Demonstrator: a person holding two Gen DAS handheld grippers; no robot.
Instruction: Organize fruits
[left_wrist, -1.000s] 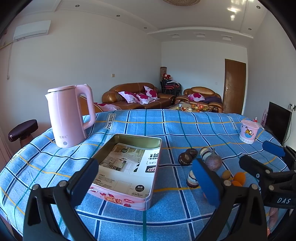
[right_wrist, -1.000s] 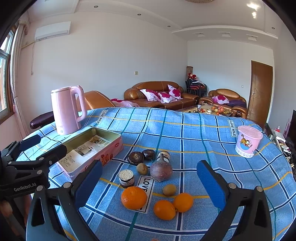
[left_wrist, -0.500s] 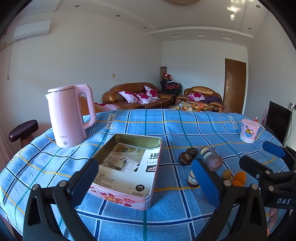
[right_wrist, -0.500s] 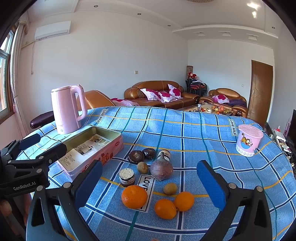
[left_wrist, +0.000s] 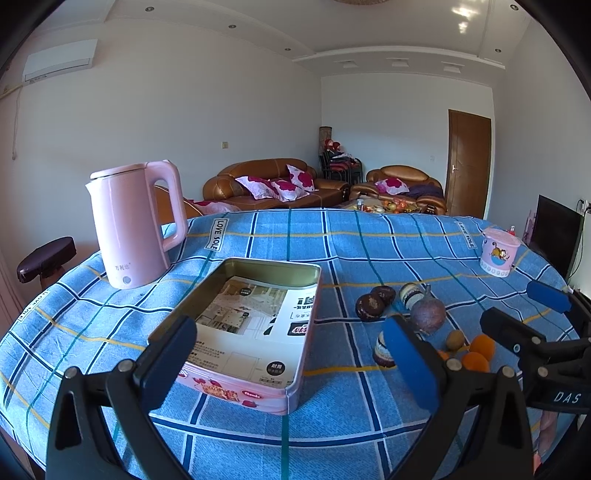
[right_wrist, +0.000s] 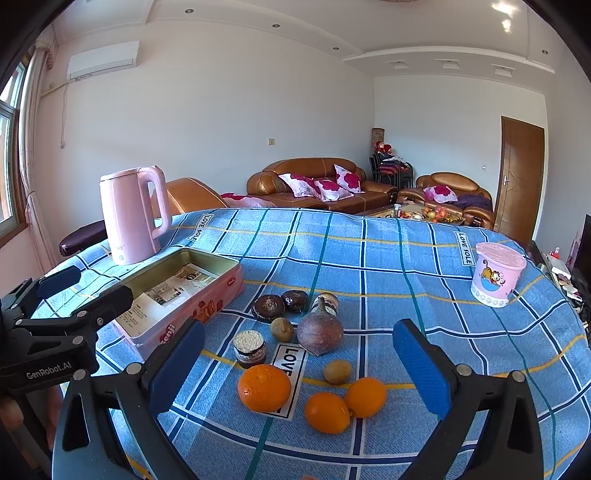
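Several fruits lie on the blue checked tablecloth: a large orange, two smaller oranges, two small brown fruits, a purple pointed fruit and two dark round ones. An open pink tin lined with paper sits to their left. My left gripper is open, hovering over the tin's near end. My right gripper is open, above the oranges. Each gripper shows in the other's view.
A pink kettle stands at the back left. A pink lidded cup stands at the right. A small jar and a second jar sit among the fruits. The round table's edge curves close below both grippers.
Both grippers have barely shifted; both stay open and empty. Nothing on the table has moved.
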